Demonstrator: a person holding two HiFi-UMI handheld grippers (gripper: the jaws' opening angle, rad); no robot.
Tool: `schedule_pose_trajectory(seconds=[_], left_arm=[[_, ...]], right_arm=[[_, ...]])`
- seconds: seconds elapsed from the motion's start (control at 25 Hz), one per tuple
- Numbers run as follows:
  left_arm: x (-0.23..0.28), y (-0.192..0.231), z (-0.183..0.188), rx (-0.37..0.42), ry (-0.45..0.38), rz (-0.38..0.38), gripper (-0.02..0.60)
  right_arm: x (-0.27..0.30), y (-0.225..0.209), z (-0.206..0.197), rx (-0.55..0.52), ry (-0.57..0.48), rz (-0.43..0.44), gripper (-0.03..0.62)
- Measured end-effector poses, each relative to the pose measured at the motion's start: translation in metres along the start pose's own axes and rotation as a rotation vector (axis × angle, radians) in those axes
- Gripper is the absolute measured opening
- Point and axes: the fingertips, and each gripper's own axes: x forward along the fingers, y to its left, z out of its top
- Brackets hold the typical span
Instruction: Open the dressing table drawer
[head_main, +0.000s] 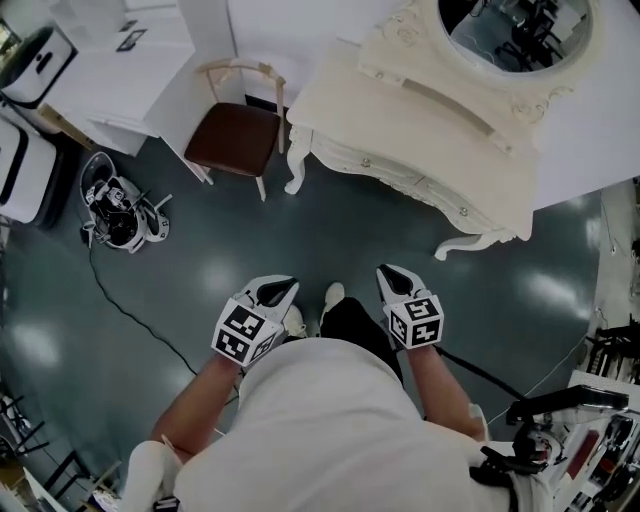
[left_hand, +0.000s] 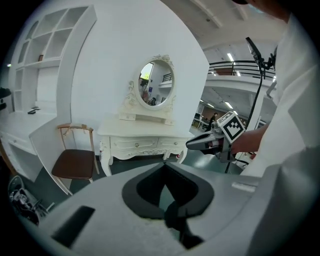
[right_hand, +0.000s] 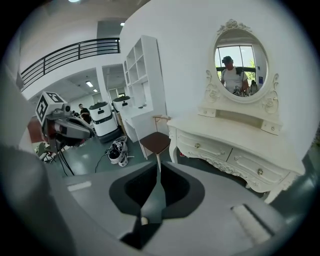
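The cream dressing table (head_main: 400, 110) with its oval mirror (head_main: 520, 30) stands against the wall at the upper right. Its two front drawers (right_hand: 205, 146) (right_hand: 257, 170) are closed, each with small round knobs. Both grippers hang over the grey floor, well short of the table. My left gripper (head_main: 275, 292) has its tips together and nothing in it. My right gripper (head_main: 395, 278) shows a thin slit between its jaws with nothing in it. The left gripper view has the table (left_hand: 145, 132) far ahead and the right gripper (left_hand: 200, 142) beside it.
A wooden chair with a brown seat (head_main: 235, 135) stands left of the table, next to a white shelf unit (head_main: 120, 60). A bundle of gear with cables (head_main: 120, 210) lies on the floor at left. White machines (head_main: 25, 110) and a stand (head_main: 570, 400) sit at the edges.
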Motion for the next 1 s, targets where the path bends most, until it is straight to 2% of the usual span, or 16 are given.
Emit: schedule_pose_trajectory(seconds=[0.12,0.32,0.56,0.8,1.0], left_arm=[[0.034,0.032,0.025,0.0,0.003,-0.013,0.002],[0.073,0.061,0.063,0.016,0.002,0.001,0.002],[0.118,0.128,0.146,0.054,0.032,0.029,0.002],[0.169,0.182,0.215,0.054,0.013,0.054,0.002],[0.176,0.211,0.247,0.05,0.009,0.03,0.002]], right_arm=[[0.039,-0.032,0.027,0.029,-0.001,-0.01,0.026],[0.089,-0.087,0.051,0.065,-0.025,-0.024,0.026],[0.169,-0.163,0.131,0.092,-0.052,-0.022,0.034],[0.241,-0.238,0.183,0.088,-0.043,-0.036,0.051],[0.277,-0.27,0.208,0.137,-0.043,-0.09,0.054]])
